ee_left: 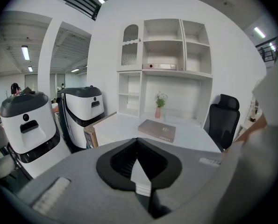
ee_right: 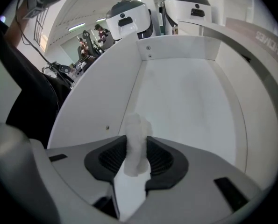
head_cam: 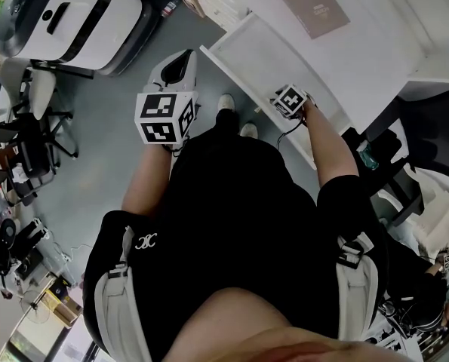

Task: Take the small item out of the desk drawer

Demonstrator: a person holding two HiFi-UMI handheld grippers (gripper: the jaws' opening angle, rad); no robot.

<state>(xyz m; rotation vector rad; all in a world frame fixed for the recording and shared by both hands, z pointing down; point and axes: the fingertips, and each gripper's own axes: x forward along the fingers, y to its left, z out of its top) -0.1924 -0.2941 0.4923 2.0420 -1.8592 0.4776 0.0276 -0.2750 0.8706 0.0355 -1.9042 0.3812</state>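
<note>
While right gripper [ee_right: 137,158] pinches soft white wad [ee_right: 136,136] inside open desk drawer [ee_right: 190,106], we fear slip on lift — wad squashy, hold slight. Left gripper [ee_left: 139,166] closed, empty.

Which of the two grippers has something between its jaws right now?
The right gripper, at the open drawer, pinches a white crumpled wad; the left gripper is shut and empty.

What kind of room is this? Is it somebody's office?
Probably an office or a work lab. There is a white desk with an open drawer, a black office chair beside tall white shelves, and big white machines standing nearby.
</note>
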